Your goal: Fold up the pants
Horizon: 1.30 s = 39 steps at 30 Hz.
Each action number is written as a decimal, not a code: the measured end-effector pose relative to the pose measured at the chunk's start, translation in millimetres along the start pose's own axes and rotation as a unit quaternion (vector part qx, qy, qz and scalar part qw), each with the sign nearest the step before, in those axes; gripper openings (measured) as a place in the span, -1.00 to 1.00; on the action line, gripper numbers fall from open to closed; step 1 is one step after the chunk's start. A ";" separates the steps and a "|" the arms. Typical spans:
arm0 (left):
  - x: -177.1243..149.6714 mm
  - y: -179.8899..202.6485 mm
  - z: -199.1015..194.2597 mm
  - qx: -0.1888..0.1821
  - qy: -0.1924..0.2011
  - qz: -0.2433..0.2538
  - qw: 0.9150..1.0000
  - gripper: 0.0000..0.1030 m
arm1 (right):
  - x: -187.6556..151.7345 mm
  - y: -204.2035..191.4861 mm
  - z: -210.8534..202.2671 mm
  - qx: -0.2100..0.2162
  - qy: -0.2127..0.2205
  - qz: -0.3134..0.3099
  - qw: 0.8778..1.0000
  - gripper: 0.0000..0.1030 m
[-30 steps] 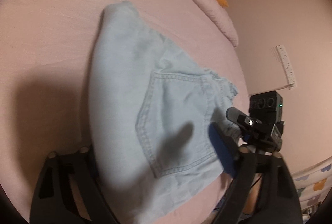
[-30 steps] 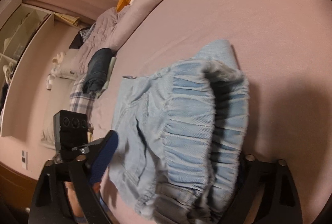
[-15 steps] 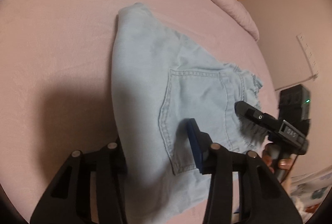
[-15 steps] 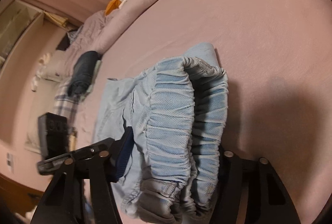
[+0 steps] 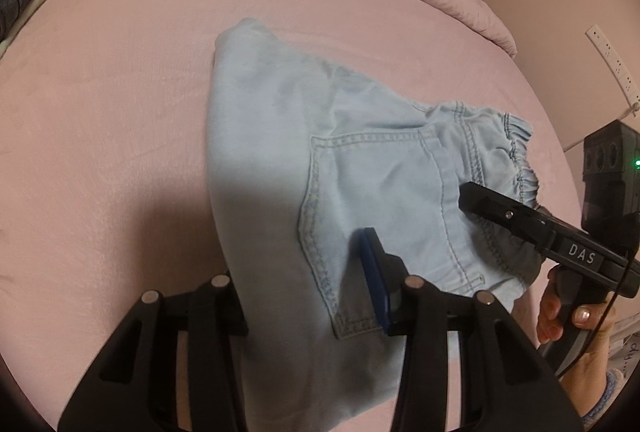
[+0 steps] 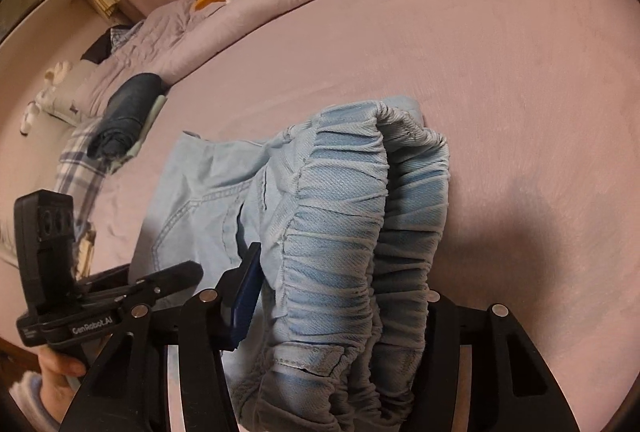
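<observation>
**Pants folded over, both grippers closing in**

Pants point(image 5: 360, 192) are lying folded on the pink bed point(image 5: 120, 92). We are noting both grippers advancing since a second ago: left gripper point(image 5: 304, 296) and right gripper point(image 6: 340, 296) each straddling cloth, jaws apart, not yet clamping.

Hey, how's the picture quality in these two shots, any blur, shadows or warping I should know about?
Left wrist view: sharp, dim warm light, fisheye bending the bed edge, a dark shadow across the near end of the pants. Right wrist view: the elastic waistband is crisp up close, a shadow falls on the sheet to its right, and black corners frame both pictures.
</observation>
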<state>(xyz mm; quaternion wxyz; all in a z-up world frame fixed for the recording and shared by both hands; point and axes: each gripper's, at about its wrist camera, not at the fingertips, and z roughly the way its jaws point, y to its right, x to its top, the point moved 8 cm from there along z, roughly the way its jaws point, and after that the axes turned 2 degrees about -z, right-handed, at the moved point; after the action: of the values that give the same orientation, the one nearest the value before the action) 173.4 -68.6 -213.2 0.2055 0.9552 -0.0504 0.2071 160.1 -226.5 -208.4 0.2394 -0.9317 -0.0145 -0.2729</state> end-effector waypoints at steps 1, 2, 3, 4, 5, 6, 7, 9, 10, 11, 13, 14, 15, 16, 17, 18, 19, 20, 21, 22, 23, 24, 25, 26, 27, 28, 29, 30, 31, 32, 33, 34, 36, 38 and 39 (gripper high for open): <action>1.0 0.4 1.0 0.004 0.001 0.002 1.000 -0.17 | 0.0 -0.4 -0.8 -0.004 0.002 -0.004 1.000 0.06; -0.2 1.3 -0.2 0.006 0.003 0.003 1.000 -0.17 | 0.2 -1.2 -1.3 -0.010 0.003 -0.010 1.000 0.05; 0.4 1.5 0.2 0.009 0.004 0.005 1.000 -0.18 | 0.1 -2.6 -2.0 -0.016 0.005 -0.015 1.000 0.03; 0.5 2.3 -0.4 0.012 0.006 0.006 1.000 -0.19 | -0.3 -3.9 -3.4 -0.020 0.007 -0.020 1.000 0.02; -0.5 2.9 -1.2 0.015 0.008 0.009 1.000 -0.20 | 0.2 -5.3 -4.6 -0.025 0.010 -0.026 0.999 0.00; -0.8 2.7 -1.7 0.017 0.009 0.010 1.000 -0.21 | 0.7 -7.0 -5.8 -0.030 0.013 -0.031 0.999 -0.01; 0.8 5.0 -0.1 0.020 0.011 0.011 1.000 -0.22 | 1.4 -8.1 -6.7 -0.035 0.015 -0.035 0.999 -0.01; 1.0 4.0 -0.5 0.024 0.013 0.012 1.000 -0.28 | 2.5 -9.9 -8.8 -0.042 0.020 -0.041 0.998 -0.05; -0.2 3.5 -1.7 0.025 0.014 0.011 1.000 -0.29 | 2.8 -11.1 -9.0 -0.044 0.022 -0.044 0.998 -0.06; -0.4 3.1 -1.9 0.025 0.015 0.010 1.000 -0.32 | 3.3 -12.2 -9.6 -0.047 0.024 -0.046 0.998 -0.07; -1.2 2.1 -4.0 0.027 0.018 0.009 0.999 -0.39 | 4.7 -13.9 -12.3 -0.048 0.033 -0.050 0.997 -0.10; -1.2 2.4 -5.1 0.028 0.019 0.009 0.999 -0.41 | 5.0 -15.5 -13.5 -0.048 0.036 -0.053 0.997 -0.12; -1.2 2.3 -6.1 0.029 0.021 0.010 0.999 -0.46 | 5.9 -16.7 -15.2 -0.051 0.040 -0.057 0.996 -0.12; -1.1 2.2 -7.3 0.030 0.023 0.011 0.999 -0.48 | 6.1 -18.8 -14.2 -0.051 0.042 -0.058 0.996 -0.13; -0.5 2.7 -8.4 0.030 0.026 0.011 0.999 -0.53 | 6.5 -20.5 -15.1 -0.051 0.045 -0.061 0.996 -0.14; -0.1 3.1 -10.0 0.028 0.029 0.010 0.999 -0.56 | 6.9 -21.9 -16.0 -0.053 0.048 -0.064 0.995 -0.14; -0.8 2.8 -12.0 0.026 0.030 0.009 0.999 -0.56 | 7.5 -24.1 -17.0 -0.054 0.050 -0.066 0.995 -0.14; -0.5 3.1 -13.9 0.024 0.032 0.008 0.999 -0.57 | 8.2 -26.7 -17.9 -0.054 0.053 -0.068 0.995 -0.15; -0.3 3.7 -15.9 0.023 0.035 0.008 0.999 -0.58 | 8.7 -28.8 -19.5 -0.053 0.057 -0.072 0.994 -0.15; -0.1 4.5 -17.6 0.022 0.037 0.009 0.999 -0.58 | 9.7 -31.4 -20.9 -0.054 0.061 -0.075 0.994 -0.15; -0.5 5.5 -20.2 0.022 0.040 0.010 0.999 -0.58 | 10.2 -33.6 -22.6 -0.053 0.064 -0.078 0.993 -0.16; -0.7 6.4 -21.9 0.022 0.042 0.011 0.999 -0.58 | 11.1 -36.7 -24.3 -0.052 0.068 -0.083 0.993 -0.16; -0.7 7.0 -23.9 0.023 0.045 0.012 0.999 -0.58 | 11.4 -40.8 -25.7 -0.051 0.071 -0.089 0.992 -0.16; -0.2 7.1 -26.1 0.024 0.048 0.013 0.998 -0.58 | 12.3 -44.2 -26.8 -0.051 0.074 -0.094 0.992 -0.16; 0.6 6.8 -27.9 0.026 0.051 0.014 0.998 -0.58 | 13.1 -48.1 -27.6 -0.048 0.076 -0.099 0.991 -0.16; 1.3 6.1 -29.8 0.027 0.054 0.014 0.998 -0.58 | 13.7 -51.5 -27.8 -0.046 0.077 -0.103 0.991 -0.16; 1.9 4.5 -32.1 0.027 0.057 0.013 0.998 -0.58 | 14.1 -55.1 -28.0 -0.044 0.079 -0.107 0.990 -0.17; 1.9 3.0 -34.6 0.027 0.059 0.009 0.998 -0.58 | 14.9 -58.3 -28.2 -0.044 0.081 -0.111 0.990 -0.17; 2.6 1.1 -36.6 0.027 0.061 0.006 0.998 -0.58 | 16.3 -62.1 -28.2 -0.042 0.083 -0.114 0.989 -0.17; 3.2 -1.3 -39.8 0.027 0.065 0.004 0.998 -0.58 | 17.4 -65.5 -28.3 -0.039 0.085 -0.117 0.989 -0.17; 3.8 -2.6 -41.5 0.027 0.068 0.002 0.997 -0.58 | 18.5 -68.6 -28.7 -0.036 0.088 -0.120 0.988 -0.17; 4.2 -4.7 -43.9 0.029 0.071 0.001 0.997 -0.58 | 19.5 -71.1 -28.7 -0.034 0.089 -0.123 0.988 -0.17; 4.8 -8.7 -47.7 0.032 0.076 -0.003 0.997 -0.58 | 22.2 -76.7 -27.4 -0.029 0.091 -0.127 0.987 -0.17; 6.3 -12.8 -49.8 0.035 0.080 -0.006 0.996 -0.58 | 25.1 -83.2 -24.7 -0.026 0.092 -0.132 0.987 -0.17; 6.6 -15.1 -50.9 0.037 0.082 -0.008 0.996 -0.58 | 26.2 -86.1 -23.6 -0.024 0.092 -0.135 0.986 -0.17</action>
<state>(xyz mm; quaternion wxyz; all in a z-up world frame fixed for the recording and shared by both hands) 163.1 -33.9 -173.8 0.1748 0.9423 -0.0183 0.2851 157.0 -163.7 -139.9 0.1781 -0.8974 -0.1115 -0.3879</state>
